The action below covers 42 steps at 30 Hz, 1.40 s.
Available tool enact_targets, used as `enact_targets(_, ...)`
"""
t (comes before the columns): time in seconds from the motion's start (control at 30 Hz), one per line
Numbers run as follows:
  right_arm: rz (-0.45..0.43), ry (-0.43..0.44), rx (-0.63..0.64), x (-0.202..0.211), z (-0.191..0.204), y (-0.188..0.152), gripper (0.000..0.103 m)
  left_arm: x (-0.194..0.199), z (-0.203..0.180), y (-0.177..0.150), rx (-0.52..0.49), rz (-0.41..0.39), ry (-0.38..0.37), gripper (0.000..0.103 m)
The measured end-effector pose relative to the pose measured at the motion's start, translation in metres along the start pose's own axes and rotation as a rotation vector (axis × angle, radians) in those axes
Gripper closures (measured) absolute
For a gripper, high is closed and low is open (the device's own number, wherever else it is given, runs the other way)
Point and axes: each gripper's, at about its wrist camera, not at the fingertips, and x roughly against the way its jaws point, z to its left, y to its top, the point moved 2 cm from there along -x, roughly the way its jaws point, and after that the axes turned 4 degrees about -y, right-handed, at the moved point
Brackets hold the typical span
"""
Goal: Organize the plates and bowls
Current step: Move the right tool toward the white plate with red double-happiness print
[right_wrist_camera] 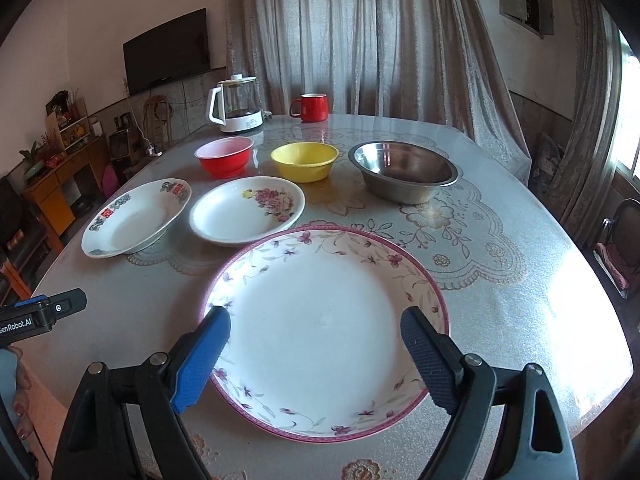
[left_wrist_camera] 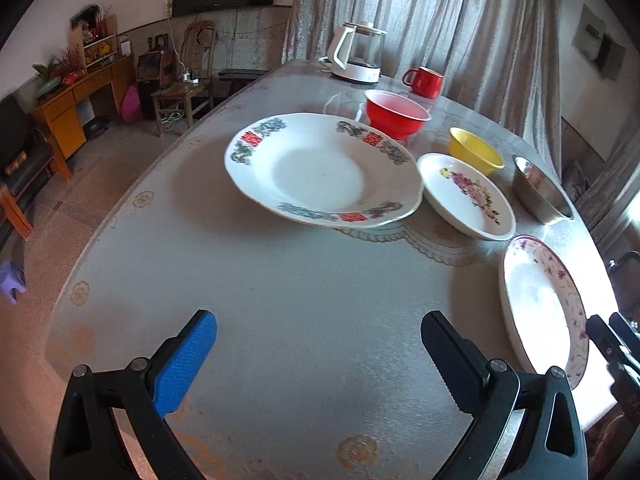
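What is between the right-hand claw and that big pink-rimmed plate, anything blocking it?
Nothing visible. The right gripper hangs open right over the pink-rimmed plate, its fingers spread above the plate's near half. The other dishes, such as the rose-patterned plate and the steel bowl, sit farther back on the table.

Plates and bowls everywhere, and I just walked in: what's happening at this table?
A person holds two grippers over the table, both open and empty. The right gripper hovers above the pink-rimmed plate; the left gripper is over bare tabletop. The two other plates and the red, yellow and steel bowls sit apart, nothing stacked yet.
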Motion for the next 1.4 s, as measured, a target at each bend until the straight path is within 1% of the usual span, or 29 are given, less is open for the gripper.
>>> enact_targets(0.07,0.003,0.001,0.019,-0.003,0.009,0.003,0.014,-0.002,0.010,0.003,0.000,-0.005,0.043,0.000)
enact_targets(0.2,0.010,0.018,0.058,-0.010,0.029,0.010,0.014,-0.006,0.030,0.012,0.048,-0.010,0.059,0.000)
enact_targets(0.27,0.019,0.045,0.070,-0.014,0.040,0.013,0.014,-0.009,0.040,0.016,0.070,-0.006,0.078,0.000)
enact_targets(0.33,0.030,0.079,0.083,-0.018,0.053,0.016,0.014,-0.011,0.050,0.020,0.095,-0.010,0.076,0.000)
enact_targets(0.4,0.039,0.115,0.101,-0.021,0.066,0.020,0.018,-0.011,0.059,0.025,0.118,-0.018,0.085,0.000)
enact_targets(0.47,0.055,0.152,0.107,-0.024,0.077,0.024,0.028,-0.010,0.068,0.030,0.135,-0.031,0.092,0.000)
enact_targets(0.57,0.061,0.164,0.127,-0.030,0.094,0.029,0.028,-0.008,0.082,0.039,0.166,-0.055,0.104,0.000)
enact_targets(0.7,0.085,0.193,0.134,-0.040,0.113,0.036,0.029,-0.007,0.096,0.050,0.176,-0.078,0.139,0.000)
enact_targets(0.77,0.101,0.219,0.123,-0.048,0.122,0.041,0.030,-0.008,0.102,0.054,0.182,-0.083,0.145,0.000)
enact_targets(0.97,0.147,0.252,0.075,-0.075,0.139,0.052,0.033,-0.011,0.108,0.064,0.166,-0.088,0.169,0.000)
enact_targets(1.1,0.189,0.286,-0.001,-0.092,0.142,0.059,0.033,-0.012,0.108,0.069,0.156,-0.093,0.174,0.000)
enact_targets(1.23,0.210,0.303,-0.048,-0.109,0.149,0.065,0.033,-0.017,0.109,0.074,0.146,-0.083,0.152,0.000)
enact_targets(1.3,0.228,0.310,-0.067,-0.116,0.152,0.067,0.037,-0.019,0.110,0.077,0.143,-0.082,0.128,0.000)
enact_targets(1.4,0.238,0.320,-0.072,-0.122,0.158,0.069,0.037,-0.027,0.114,0.082,0.164,-0.060,0.063,0.000)
